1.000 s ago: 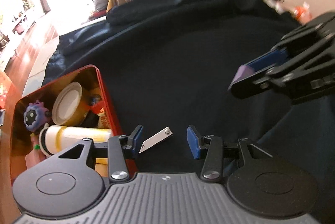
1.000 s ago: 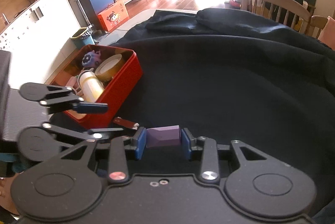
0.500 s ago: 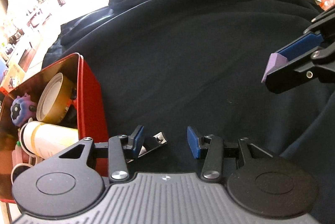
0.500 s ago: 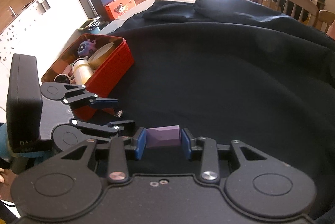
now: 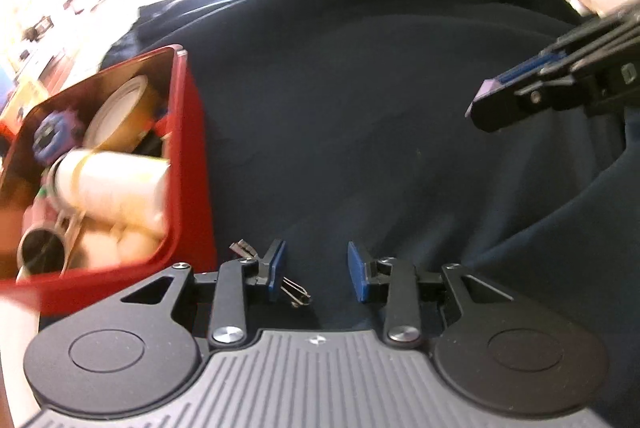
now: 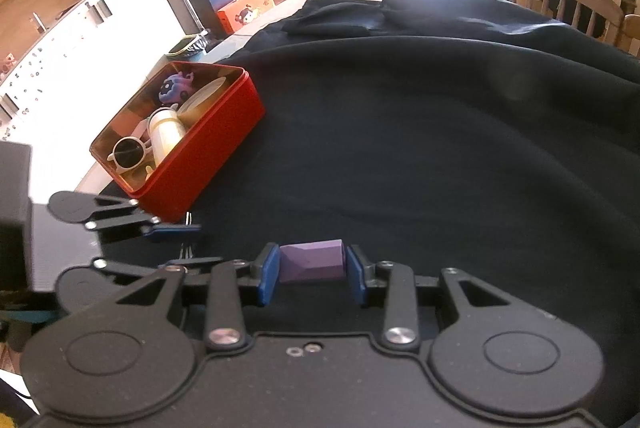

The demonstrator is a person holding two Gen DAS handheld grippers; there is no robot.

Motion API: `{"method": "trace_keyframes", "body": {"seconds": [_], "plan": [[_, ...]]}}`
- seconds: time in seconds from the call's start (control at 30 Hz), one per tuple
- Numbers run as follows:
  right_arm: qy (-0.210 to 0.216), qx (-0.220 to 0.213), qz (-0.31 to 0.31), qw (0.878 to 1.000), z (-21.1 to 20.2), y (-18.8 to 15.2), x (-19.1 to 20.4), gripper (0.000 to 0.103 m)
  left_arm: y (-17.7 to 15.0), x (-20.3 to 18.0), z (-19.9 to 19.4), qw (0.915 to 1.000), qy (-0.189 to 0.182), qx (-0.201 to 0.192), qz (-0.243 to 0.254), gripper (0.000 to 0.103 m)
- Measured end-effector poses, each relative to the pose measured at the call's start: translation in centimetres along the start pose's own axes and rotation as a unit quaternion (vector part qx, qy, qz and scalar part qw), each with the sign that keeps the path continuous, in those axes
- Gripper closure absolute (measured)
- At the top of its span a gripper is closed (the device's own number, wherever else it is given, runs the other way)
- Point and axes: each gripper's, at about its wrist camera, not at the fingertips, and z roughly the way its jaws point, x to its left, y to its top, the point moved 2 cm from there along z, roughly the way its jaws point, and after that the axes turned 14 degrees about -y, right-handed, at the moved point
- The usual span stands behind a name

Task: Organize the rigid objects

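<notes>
One dark cloth (image 6: 420, 148) covers the whole table, creased in long folds; on its left part stands a red tin (image 6: 208, 148), open on top, holding a cream bottle (image 5: 116, 184) lying on its side, a roll of tape (image 5: 120, 116), a purple toy (image 6: 176, 86) at the far end and white sunglasses (image 6: 128, 152) at the near end; the left gripper (image 5: 316, 272) hangs low over the cloth just beside the tin's near corner, its jaws spread with a gap between the blue pads after just closing in somewhat, and a small metal clip (image 5: 294, 292) lies on the cloth by the left pad, not pinched; the right gripper (image 6: 312, 270), well apart to the right, pinches a small purple block (image 6: 312, 262) squarely between its pads, held above the cloth.
</notes>
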Motion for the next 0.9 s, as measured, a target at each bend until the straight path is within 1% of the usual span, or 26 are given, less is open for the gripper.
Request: {"method": "trace_keyframes", "body": {"seconds": [0.07,0.13,0.3,0.4,0.47,0.53,0.63,0.8,0.9], "plan": [[0.003,0.0,-0.003,1.0,0.0,0.0,0.0,0.067,-0.3,0.5,-0.9,0.999,0.012,-0.004,-0.042,0.07],[0.007,0.001,-0.006,1.0,0.1,-0.1,0.0,0.067,-0.8,0.8,-1.3,0.9964,0.039,-0.004,-0.075,0.07],[0.013,0.002,-0.015,1.0,0.2,-0.1,0.2,0.067,-1.5,1.2,-0.7,0.9913,0.077,0.006,-0.106,0.07],[0.016,0.001,-0.02,1.0,0.1,-0.1,0.4,0.067,-1.6,1.1,-0.7,0.9902,0.075,-0.002,-0.118,0.07],[0.016,0.002,-0.023,1.0,0.2,-0.1,0.5,0.067,-1.6,0.8,-0.7,0.9902,0.075,-0.004,-0.118,0.075],[0.016,0.002,-0.025,1.0,0.2,-0.1,0.5,0.067,-1.5,1.2,-0.6,0.9903,0.066,-0.007,-0.122,0.084],[0.017,0.003,-0.026,1.0,0.3,-0.2,0.5,0.067,-1.5,1.2,-0.4,0.99,0.066,-0.009,-0.124,0.089],[0.016,0.003,-0.027,1.0,0.3,-0.2,0.6,0.067,-1.6,1.3,-0.7,0.989,0.068,-0.012,-0.131,0.091],[0.014,0.003,-0.024,1.0,0.2,-0.2,0.7,0.067,-1.5,1.3,-0.8,0.99,0.064,-0.013,-0.125,0.091]]}}
